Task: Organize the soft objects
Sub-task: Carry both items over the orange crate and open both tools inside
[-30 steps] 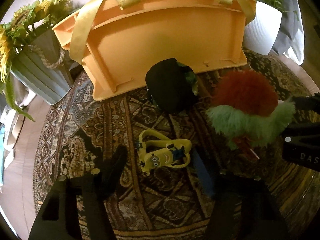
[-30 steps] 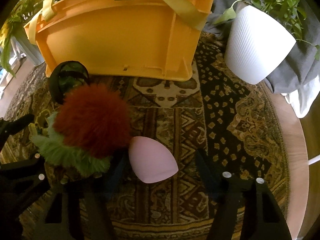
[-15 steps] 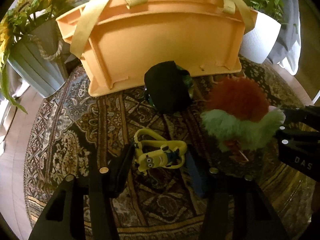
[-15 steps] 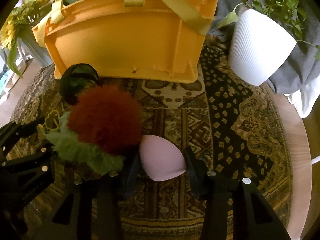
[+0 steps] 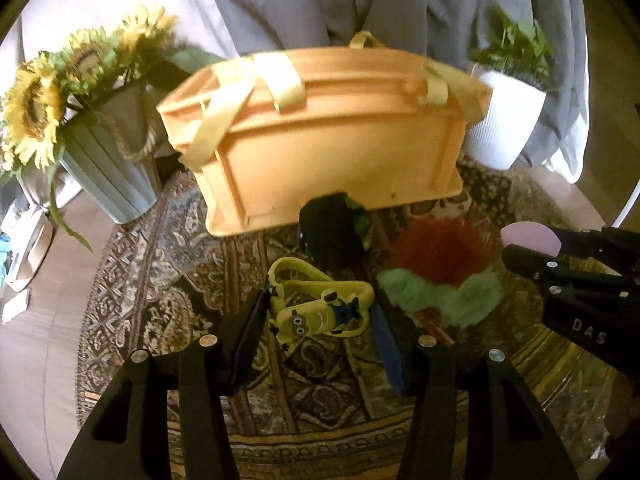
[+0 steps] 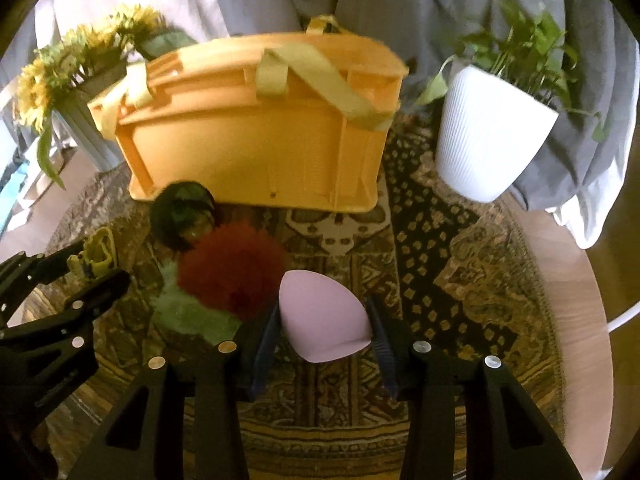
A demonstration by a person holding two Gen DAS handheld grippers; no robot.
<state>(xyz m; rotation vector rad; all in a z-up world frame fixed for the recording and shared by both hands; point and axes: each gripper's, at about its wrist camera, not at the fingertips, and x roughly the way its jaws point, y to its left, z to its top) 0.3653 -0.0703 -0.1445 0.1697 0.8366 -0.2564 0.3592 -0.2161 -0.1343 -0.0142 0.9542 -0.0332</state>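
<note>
minion toy [image 5: 316,312] and pink sponge [image 6: 322,320] gripped

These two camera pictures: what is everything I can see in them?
Minion toy: one, yellow, between the left gripper's fingers.
Egg-shaped sponge: one, pale pink, between the right gripper's fingers.
Fluffy toy: one, red and green, on the rug.
Dark soft ball: one, black-green, before the crate.
Crate: one, orange, yellow straps, at the back.
Sunflower pot: one, grey, left.
Plant pot: one, white, right.
Rug: one, patterned brown.
Left gripper: black, shut on the minion toy.
Right gripper: black, shut on the sponge.
</note>
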